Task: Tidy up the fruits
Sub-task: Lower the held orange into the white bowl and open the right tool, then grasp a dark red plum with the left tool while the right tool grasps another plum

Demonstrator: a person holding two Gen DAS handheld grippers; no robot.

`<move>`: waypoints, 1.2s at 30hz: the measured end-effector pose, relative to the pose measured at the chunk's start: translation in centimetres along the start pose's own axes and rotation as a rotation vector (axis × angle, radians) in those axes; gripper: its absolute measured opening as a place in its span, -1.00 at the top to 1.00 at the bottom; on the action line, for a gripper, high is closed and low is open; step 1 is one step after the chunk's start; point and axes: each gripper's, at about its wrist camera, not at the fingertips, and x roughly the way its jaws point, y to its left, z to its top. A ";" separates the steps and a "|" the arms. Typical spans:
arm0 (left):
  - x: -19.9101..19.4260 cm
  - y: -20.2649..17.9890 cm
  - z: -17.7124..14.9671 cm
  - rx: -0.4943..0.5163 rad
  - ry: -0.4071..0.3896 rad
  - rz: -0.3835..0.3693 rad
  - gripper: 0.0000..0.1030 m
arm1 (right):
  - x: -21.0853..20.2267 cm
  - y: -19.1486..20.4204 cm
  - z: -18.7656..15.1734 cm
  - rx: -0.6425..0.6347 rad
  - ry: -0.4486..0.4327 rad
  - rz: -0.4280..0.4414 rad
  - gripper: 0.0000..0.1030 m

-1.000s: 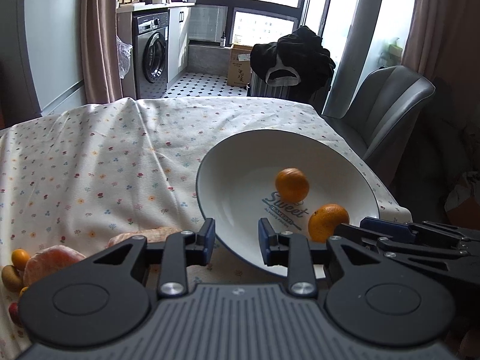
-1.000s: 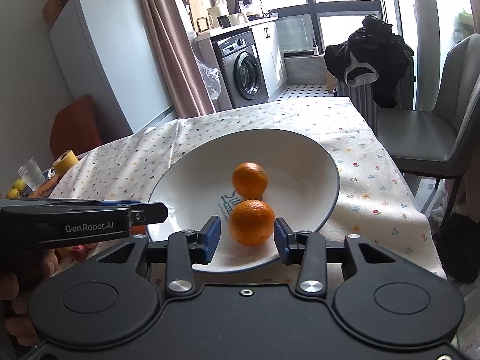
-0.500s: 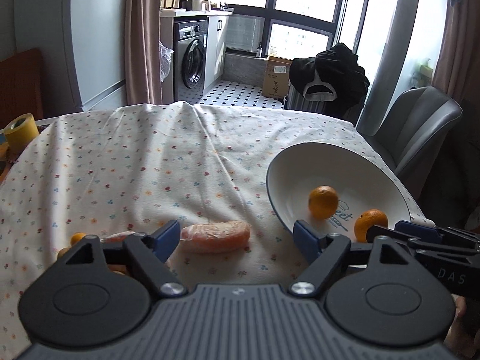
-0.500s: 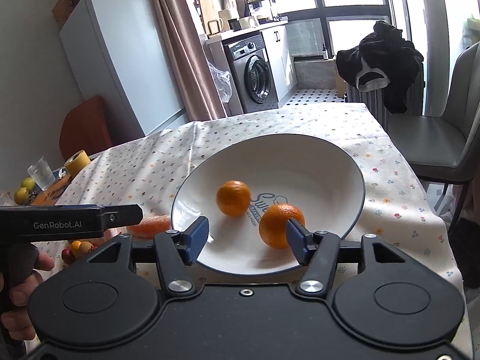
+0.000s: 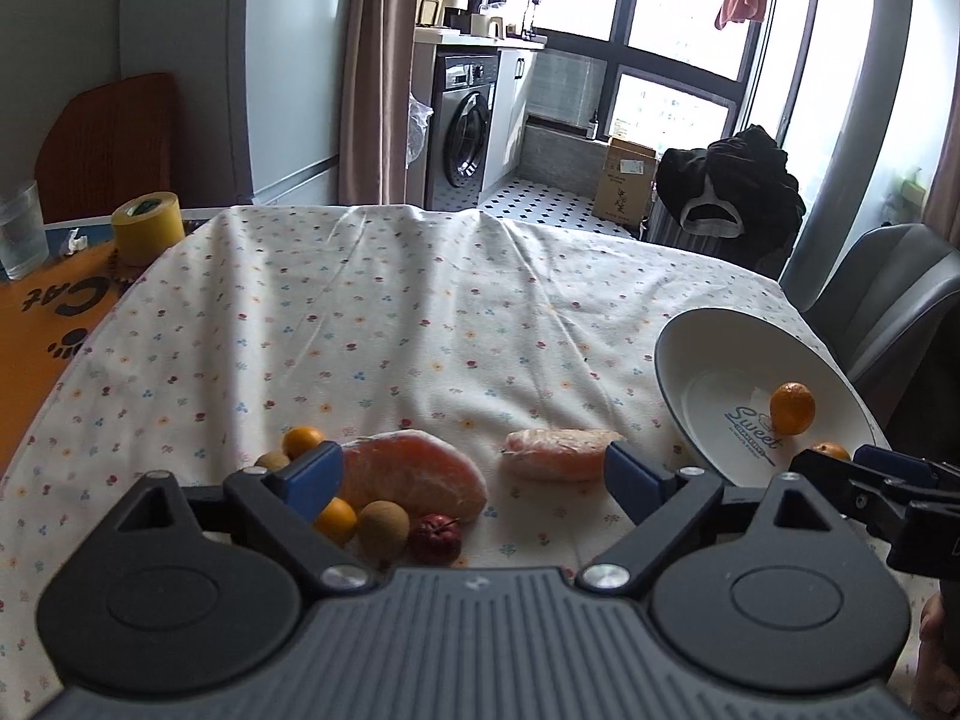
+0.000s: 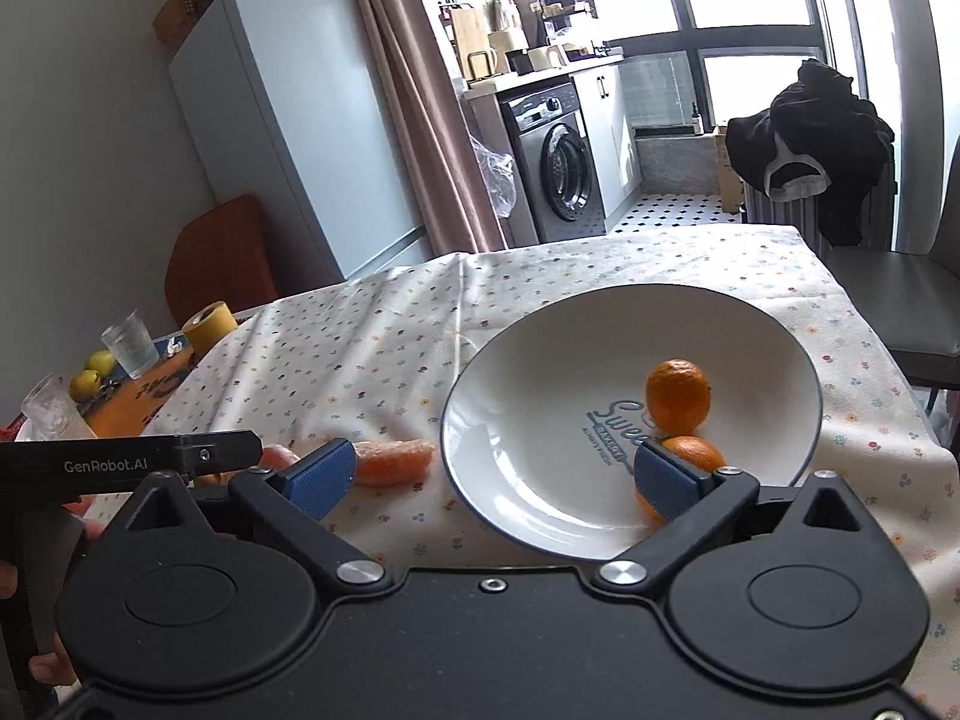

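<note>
My left gripper (image 5: 474, 477) is spread wide and empty above the flowered tablecloth (image 5: 372, 324). Just ahead of its left finger lies a big wrapped orange-pink fruit wedge (image 5: 414, 471), and pressed around that wedge, close to the same finger, sits a small cluster — two kumquats (image 5: 302, 440), a brown longan (image 5: 384, 525) and a wrinkled red date (image 5: 436, 533). A second, smaller wrapped wedge (image 5: 561, 451) lies just beyond my right fingertip, apart from the cluster. Off to the right of this claw is the white bowl (image 5: 678, 372) with "Sweet" printed inside, one mandarin (image 5: 792, 408) showing in it. My right gripper (image 6: 498, 477) is also wide open with nothing held; the bowl (image 6: 510, 372) fills the space between and ahead of its fingers. Two mandarins rest in the bowl touching each other — the far mandarin (image 6: 678, 394) is ahead and right of centre, the near mandarin (image 6: 696, 453) is partly hidden behind my right finger. Left of this claw, past the bowl's rim, the smaller wedge (image 6: 393, 461) lies on the cloth. Far off to the left stand a roll of yellow tape (image 5: 147, 228) and a glass (image 6: 131, 342).
</note>
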 end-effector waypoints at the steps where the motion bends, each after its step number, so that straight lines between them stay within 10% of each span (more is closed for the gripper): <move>1: -0.1 0.3 -0.1 -0.004 -0.002 0.005 -0.80 | 0.0 0.3 -0.1 -0.004 -0.005 0.004 -1.00; 25: -1.2 6.4 -2.9 -0.087 0.012 0.065 -0.74 | 2.9 5.2 -0.9 -0.086 0.069 0.147 -0.95; 36: 0.2 7.6 -3.5 -0.106 0.036 0.050 -0.17 | 4.7 7.6 -0.9 -0.127 0.120 0.190 -0.64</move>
